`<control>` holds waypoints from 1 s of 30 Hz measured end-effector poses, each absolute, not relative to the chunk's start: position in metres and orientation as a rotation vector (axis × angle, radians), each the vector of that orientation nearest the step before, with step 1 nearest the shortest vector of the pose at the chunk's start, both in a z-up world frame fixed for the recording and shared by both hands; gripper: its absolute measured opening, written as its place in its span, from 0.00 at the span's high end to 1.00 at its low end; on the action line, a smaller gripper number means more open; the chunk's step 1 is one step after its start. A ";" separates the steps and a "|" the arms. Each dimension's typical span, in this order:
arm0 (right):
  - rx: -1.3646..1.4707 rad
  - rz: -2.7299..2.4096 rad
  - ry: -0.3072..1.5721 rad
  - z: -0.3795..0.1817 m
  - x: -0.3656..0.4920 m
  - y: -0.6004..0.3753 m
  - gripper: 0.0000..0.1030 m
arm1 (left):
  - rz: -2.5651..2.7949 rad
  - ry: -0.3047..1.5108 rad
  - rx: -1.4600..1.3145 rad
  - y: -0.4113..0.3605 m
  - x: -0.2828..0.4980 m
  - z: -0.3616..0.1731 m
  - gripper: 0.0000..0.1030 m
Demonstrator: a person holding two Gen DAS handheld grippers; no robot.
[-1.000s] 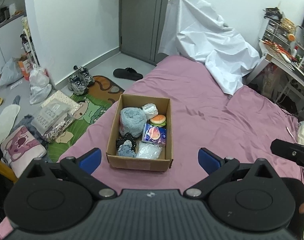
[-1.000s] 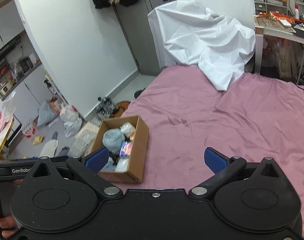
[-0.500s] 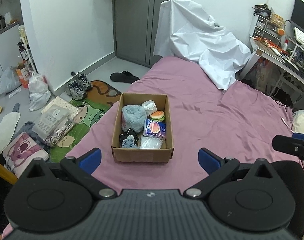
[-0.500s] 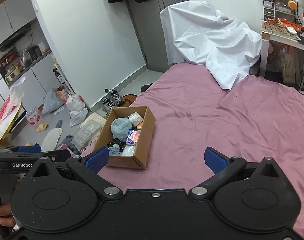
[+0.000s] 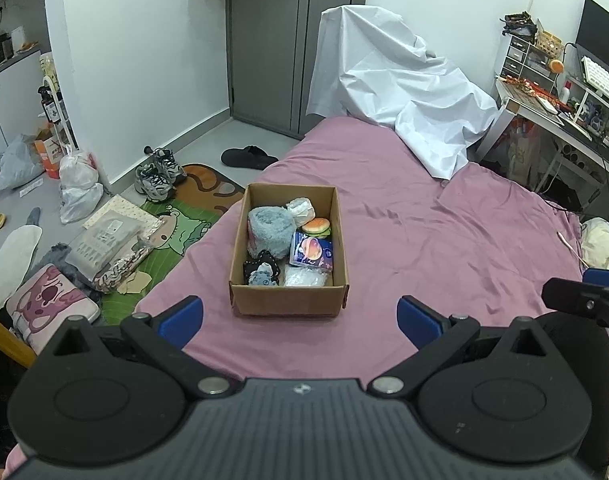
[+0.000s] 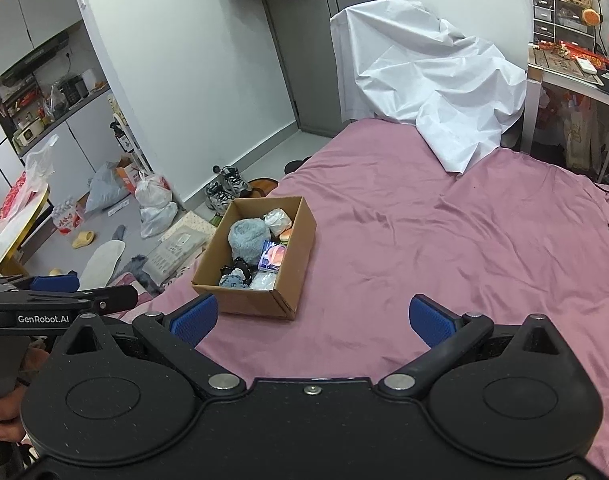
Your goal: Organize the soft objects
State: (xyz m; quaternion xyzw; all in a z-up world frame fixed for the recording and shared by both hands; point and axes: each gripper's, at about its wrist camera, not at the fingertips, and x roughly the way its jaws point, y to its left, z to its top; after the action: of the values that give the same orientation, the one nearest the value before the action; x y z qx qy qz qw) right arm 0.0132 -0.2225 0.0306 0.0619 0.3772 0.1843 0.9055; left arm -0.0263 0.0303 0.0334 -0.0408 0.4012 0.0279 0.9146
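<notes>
A brown cardboard box [image 5: 288, 304] sits on the pink bed sheet [image 5: 444, 240] near the bed's left edge; it also shows in the right wrist view [image 6: 300, 236]. Inside lie a fluffy light-blue bundle [image 5: 268, 232], a white wrapped ball [image 5: 301, 209], a burger-shaped toy [image 5: 316, 226], a blue tissue pack [image 5: 311, 254], a clear plastic pouch [image 5: 306, 278] and a small dark-and-blue plush [image 5: 261, 274]. My left gripper [image 5: 300, 318] is open and empty, held back from the box's near wall. My right gripper [image 6: 310, 318] is open and empty, to the right of the box.
A white sheet [image 5: 396, 92] drapes over a chair at the bed's far end. A cluttered desk [image 5: 564, 100] stands at the right. Shoes [image 5: 158, 172], bags, a cartoon mat [image 5: 172, 220] and packages cover the floor left of the bed.
Both grippers have pulled back and risen away from the box, which now looks smaller and farther off. Both stay open and empty.
</notes>
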 end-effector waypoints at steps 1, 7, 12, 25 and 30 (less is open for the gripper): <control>0.127 0.382 0.777 0.031 0.012 -0.223 0.00 | 0.060 0.826 -0.085 0.031 -0.027 0.034 0.01; 0.122 0.384 0.775 0.032 0.008 -0.223 0.00 | 0.066 0.824 -0.086 0.031 -0.032 0.035 0.01; 0.125 0.382 0.780 0.031 0.007 -0.224 0.00 | 0.068 0.825 -0.090 0.033 -0.033 0.036 0.01; 0.121 0.380 0.779 0.031 0.006 -0.225 0.00 | 0.073 0.829 -0.102 0.037 -0.033 0.037 0.01; 0.119 0.381 0.778 0.032 0.006 -0.225 0.00 | 0.075 0.829 -0.106 0.038 -0.033 0.037 0.01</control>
State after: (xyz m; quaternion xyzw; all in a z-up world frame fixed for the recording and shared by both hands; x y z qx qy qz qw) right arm 0.0055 -0.2249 0.0319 0.0574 0.3769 0.1843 0.9059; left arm -0.0326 0.0382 0.0373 -0.0515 0.4027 0.0365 0.9132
